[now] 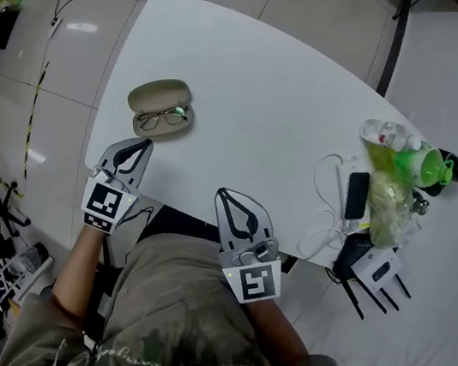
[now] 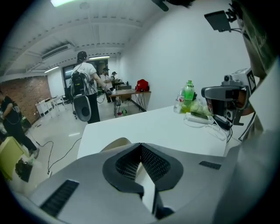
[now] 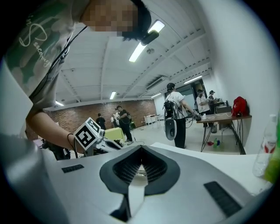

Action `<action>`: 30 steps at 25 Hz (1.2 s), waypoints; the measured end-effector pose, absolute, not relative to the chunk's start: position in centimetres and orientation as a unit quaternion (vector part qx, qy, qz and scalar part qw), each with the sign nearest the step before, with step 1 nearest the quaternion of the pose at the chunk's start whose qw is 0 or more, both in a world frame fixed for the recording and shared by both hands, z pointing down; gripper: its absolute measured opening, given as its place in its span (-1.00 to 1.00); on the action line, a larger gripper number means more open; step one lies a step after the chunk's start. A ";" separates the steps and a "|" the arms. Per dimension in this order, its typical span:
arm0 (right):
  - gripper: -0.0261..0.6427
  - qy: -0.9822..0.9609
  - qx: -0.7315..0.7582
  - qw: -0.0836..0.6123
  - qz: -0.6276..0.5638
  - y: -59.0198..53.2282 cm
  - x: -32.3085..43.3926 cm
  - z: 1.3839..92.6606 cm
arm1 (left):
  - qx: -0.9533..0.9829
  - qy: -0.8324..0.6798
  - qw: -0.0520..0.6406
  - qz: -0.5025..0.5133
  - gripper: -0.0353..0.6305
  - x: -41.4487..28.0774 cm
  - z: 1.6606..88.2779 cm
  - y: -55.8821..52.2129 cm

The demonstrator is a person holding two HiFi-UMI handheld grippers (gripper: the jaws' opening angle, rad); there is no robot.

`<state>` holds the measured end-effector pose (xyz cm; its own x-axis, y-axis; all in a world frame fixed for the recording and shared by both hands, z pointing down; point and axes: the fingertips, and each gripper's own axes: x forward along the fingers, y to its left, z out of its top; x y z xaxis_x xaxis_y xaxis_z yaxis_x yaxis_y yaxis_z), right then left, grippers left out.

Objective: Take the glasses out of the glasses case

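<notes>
— In the upper left of the head view, on the white table [image 1: 255,78], lies the beige oval hard-shell glasses case [image 1: 159,90]. Its lid is swung open and the dark thin-framed glasses [image 1: 164,116] rest in its lower half. Where are the tools?

— The left hand-held gripper [image 1: 142,144] is just below the case, tips aimed at it but not touching. Its jaws are pressed together with nothing between them. The right hand-held gripper [image 1: 223,192] sits lower centre, at the table's near edge and well apart from the case. Its jaws are likewise closed and empty.

— So how should the reach go?

— I'd judge the left one needs to part its jaws before it arrives. It should then come in low over the case rim and close on the bridge or a frame rim, never flat across a lens. The right one could steady the shell so the case neither slides nor lifts with the glasses. Then raise them gently, since a temple may catch on the lining.

— And the counts?

— One case, one pair of glasses, two grippers. The pile at the table's right edge is too jumbled to count surely, though one black phone [image 1: 356,195] shows.
</notes>
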<state>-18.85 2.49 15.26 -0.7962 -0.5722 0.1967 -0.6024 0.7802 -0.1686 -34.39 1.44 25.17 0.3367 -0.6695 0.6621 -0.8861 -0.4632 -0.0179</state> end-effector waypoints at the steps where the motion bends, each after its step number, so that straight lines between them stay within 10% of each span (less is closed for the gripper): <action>1: -0.89 -0.940 0.316 0.067 0.109 1.8 -19.7 15.6 | 0.799 -0.479 0.177 0.317 -0.87 -34.7 25.8 1.0; 30: -0.89 -0.929 0.343 0.048 0.129 -5.8 -30.5 23.7 | 0.817 -0.239 0.247 0.462 -0.74 -36.1 36.4 -2.0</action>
